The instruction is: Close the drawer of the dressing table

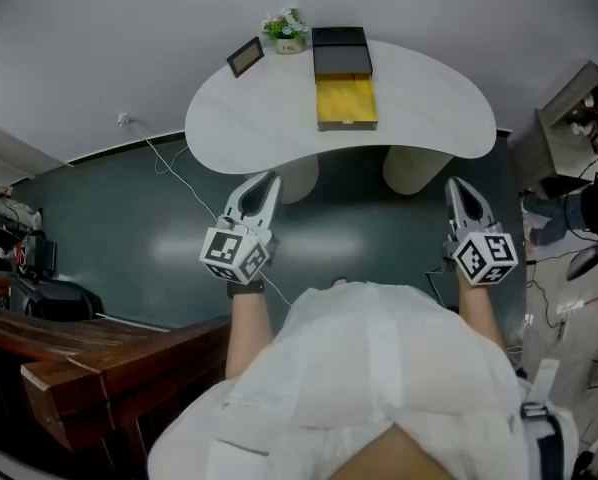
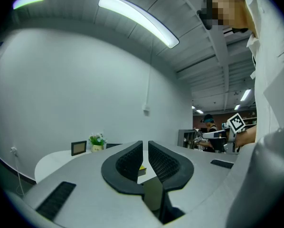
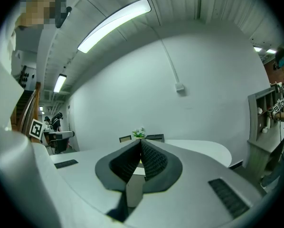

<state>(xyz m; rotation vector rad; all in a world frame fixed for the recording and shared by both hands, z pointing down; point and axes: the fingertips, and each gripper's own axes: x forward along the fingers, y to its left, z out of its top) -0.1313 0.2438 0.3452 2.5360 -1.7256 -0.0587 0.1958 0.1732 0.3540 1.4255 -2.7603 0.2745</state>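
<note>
A box (image 1: 340, 50) sits at the back edge of the surface (image 1: 429, 108). Its drawer (image 1: 346, 101) sticks out frontward. Left of it stand a plant (image 1: 285, 28), then a frame (image 1: 245, 56).

The tongs (image 2: 146, 144), nearly together and empty, face the dressing table (image 2: 51, 158).

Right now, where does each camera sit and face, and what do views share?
Head view: on the head, steeply down at the table and open yellow drawer; left gripper, right gripper, forearms, shirt show.
Left gripper view: on the left gripper, level toward the table; its shut jaws show.
Right gripper view: likewise on the right gripper, jaws shut.
Shared by all: flower pot, picture frame.
</note>
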